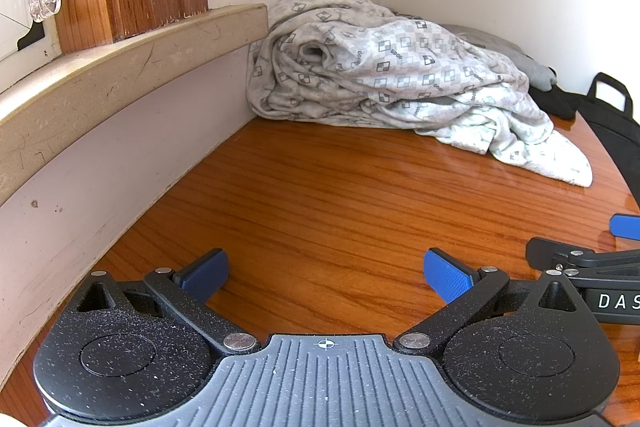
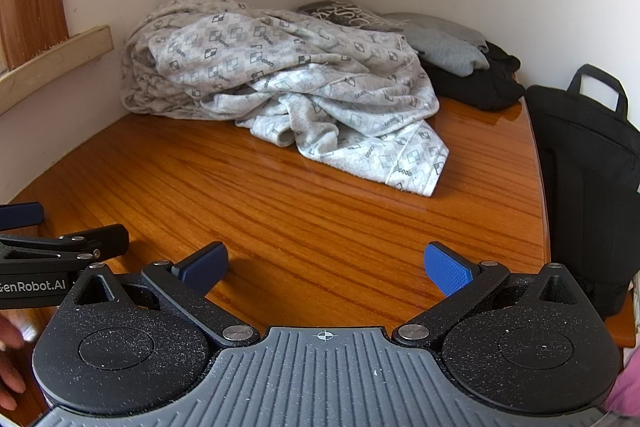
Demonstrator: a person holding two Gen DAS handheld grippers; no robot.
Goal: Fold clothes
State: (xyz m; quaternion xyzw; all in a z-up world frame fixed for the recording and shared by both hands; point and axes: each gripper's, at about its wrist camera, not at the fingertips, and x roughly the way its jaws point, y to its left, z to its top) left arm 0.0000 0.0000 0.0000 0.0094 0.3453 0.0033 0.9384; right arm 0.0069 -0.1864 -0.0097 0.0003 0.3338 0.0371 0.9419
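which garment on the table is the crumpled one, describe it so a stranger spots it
On the wooden table, look to the far corner where the walls meet. The patterned garment heaped there is pale, printed with small checked squares, unlike the plain grey and black clothes beside it.

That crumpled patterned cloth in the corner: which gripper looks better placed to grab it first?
Probably the right gripper: the patterned cloth's loose corner trails toward its side of the table. The left gripper faces the bunched bulk. Both are open, empty and well short.
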